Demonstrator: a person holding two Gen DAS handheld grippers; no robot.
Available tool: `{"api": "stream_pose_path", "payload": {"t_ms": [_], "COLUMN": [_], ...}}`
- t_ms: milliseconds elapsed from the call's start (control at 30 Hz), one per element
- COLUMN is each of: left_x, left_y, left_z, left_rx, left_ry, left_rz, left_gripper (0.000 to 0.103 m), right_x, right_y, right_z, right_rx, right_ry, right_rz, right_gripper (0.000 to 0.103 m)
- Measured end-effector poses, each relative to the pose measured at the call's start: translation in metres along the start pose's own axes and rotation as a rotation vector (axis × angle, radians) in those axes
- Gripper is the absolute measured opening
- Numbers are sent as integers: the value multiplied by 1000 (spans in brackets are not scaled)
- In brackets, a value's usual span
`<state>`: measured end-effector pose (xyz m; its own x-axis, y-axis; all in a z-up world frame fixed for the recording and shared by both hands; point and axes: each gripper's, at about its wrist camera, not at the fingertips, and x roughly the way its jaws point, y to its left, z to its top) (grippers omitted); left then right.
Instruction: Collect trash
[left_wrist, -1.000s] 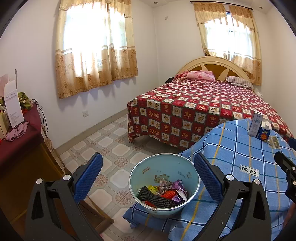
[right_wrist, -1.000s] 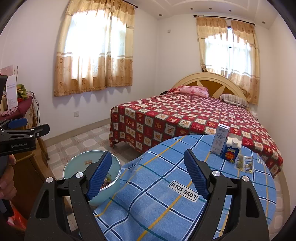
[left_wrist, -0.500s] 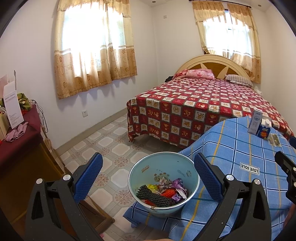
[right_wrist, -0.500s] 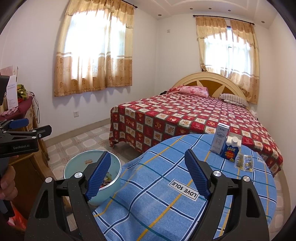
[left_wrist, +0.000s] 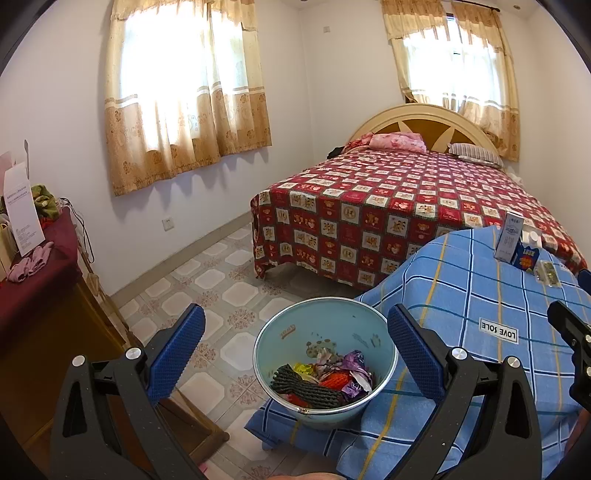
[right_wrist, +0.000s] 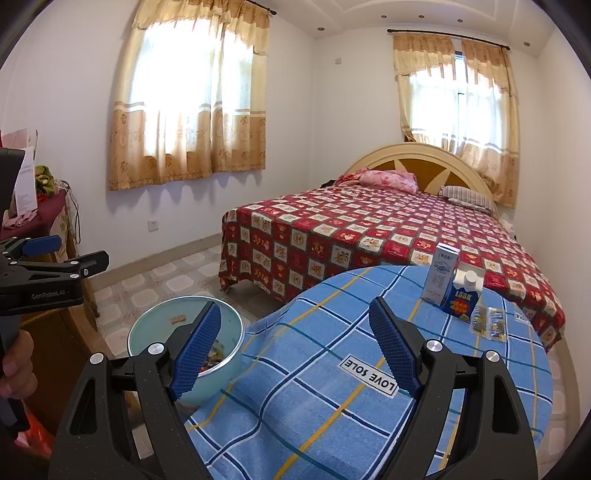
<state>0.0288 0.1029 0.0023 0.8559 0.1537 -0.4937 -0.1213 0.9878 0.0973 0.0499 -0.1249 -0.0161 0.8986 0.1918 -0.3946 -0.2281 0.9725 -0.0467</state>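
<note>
Now both grippers, left (left_wrist: 295, 347) and right (right_wrist: 295, 343), have fingers apart and empty, so next grab the white milk carton (right_wrist: 440, 275) at right for the round blue trash bucket (left_wrist: 384, 373).

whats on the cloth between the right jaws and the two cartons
Nothing but bare blue checked tablecloth and its sewn LOVE SOLE label, clearest in the right wrist view. The white carton and blue carton stand beyond, with the right gripper open.

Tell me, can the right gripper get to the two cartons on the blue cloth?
Probably yes. The right gripper is open and empty, and only bare blue cloth lies between it and the white carton and blue carton ahead to its right. It needs to move forward first.
</note>
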Motion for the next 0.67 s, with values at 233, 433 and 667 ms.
{"api": "stream_pose_path", "payload": {"t_ms": [233, 433, 667], "left_x": [0, 0, 2], "left_y": [-5, -8, -9], "left_z": [-1, 0, -1], "left_rx": [10, 15, 16], "left_ry": [-5, 5, 11], "left_rz": [2, -7, -12], "left_gripper": [97, 97, 97], "right_x": [2, 2, 7], "right_y": [3, 2, -27], "right_z": [-1, -2, -6], "right_rx": [-4, -2, 37], "right_ry": [7, 3, 3], "right_rz": [2, -8, -62], "right_gripper": [82, 83, 86]}}
